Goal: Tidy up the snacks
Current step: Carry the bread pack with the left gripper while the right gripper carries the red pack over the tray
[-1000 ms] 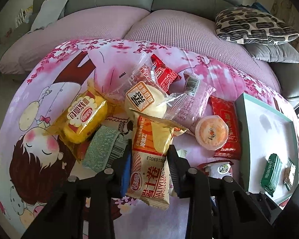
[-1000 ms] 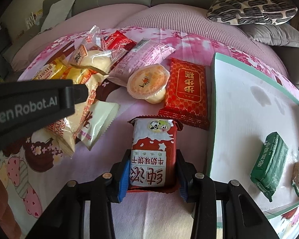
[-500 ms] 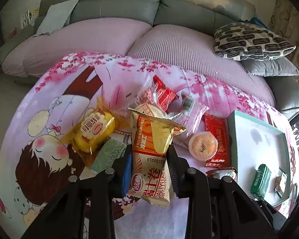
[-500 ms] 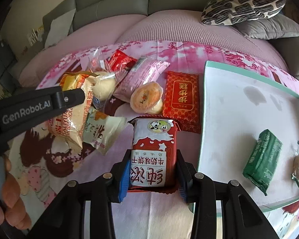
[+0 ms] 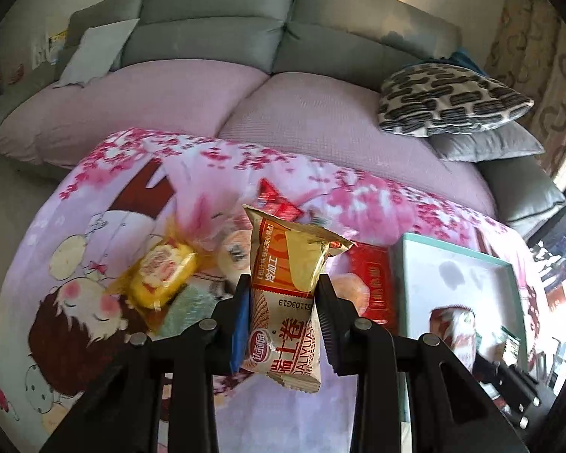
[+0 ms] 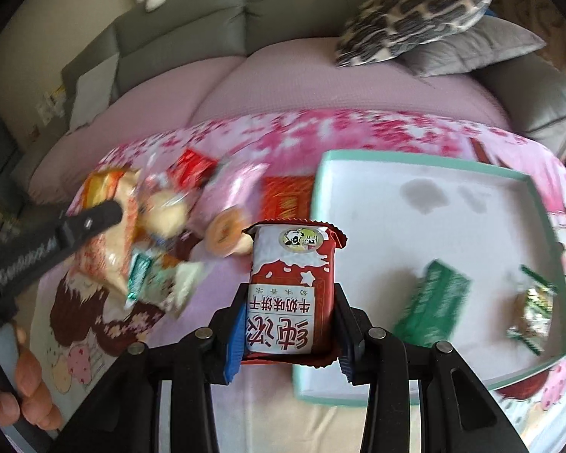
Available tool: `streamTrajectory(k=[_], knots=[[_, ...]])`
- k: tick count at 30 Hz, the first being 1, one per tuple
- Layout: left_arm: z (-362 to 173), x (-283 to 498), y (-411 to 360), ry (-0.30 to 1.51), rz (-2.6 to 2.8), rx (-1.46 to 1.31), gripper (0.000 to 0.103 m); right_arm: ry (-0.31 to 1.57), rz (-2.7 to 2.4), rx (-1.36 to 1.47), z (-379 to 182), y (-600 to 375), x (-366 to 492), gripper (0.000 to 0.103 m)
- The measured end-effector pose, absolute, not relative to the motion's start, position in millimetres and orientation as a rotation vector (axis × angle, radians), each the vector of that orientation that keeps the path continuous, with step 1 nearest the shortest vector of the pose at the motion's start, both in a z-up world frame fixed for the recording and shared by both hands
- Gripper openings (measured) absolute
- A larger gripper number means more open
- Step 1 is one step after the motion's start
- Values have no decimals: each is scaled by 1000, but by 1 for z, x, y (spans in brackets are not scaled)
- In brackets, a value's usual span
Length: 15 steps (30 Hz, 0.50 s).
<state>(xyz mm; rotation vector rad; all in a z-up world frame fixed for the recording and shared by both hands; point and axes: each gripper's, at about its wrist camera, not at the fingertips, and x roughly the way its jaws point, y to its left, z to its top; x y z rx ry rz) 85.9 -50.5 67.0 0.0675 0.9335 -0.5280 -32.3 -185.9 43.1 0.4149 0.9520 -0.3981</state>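
My left gripper [image 5: 283, 302] is shut on an orange and white egg-roll packet [image 5: 286, 294] and holds it above the snack pile. My right gripper [image 6: 288, 309] is shut on a red and white milk-biscuit packet [image 6: 290, 287], held above the left edge of the teal-rimmed white tray [image 6: 415, 226]. The tray holds a green packet [image 6: 434, 302] and a small green-striped packet [image 6: 532, 302]. The pile on the pink cartoon cloth includes a yellow cake packet [image 5: 162, 275], a flat red packet [image 5: 373, 283], a jelly cup [image 6: 226, 230] and a red wrapper [image 5: 275, 204].
A grey sofa with purple seat covers [image 5: 302, 120] stands behind the cloth. A patterned cushion [image 5: 445, 98] lies on a grey one at the right. The left gripper's arm and the hand holding it show in the right wrist view [image 6: 49, 249].
Both grippers have risen with their packets. The right one has moved right, from the cloth to over the tray's left edge. The left one lifted its packet off the pile.
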Motion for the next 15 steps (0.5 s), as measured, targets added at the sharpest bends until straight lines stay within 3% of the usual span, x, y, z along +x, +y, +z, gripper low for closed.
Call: streamTrajectory(k=[15], knots=[[76,41,-127,883,-782,152,35,874,-726,541,60,-303,-96,42]])
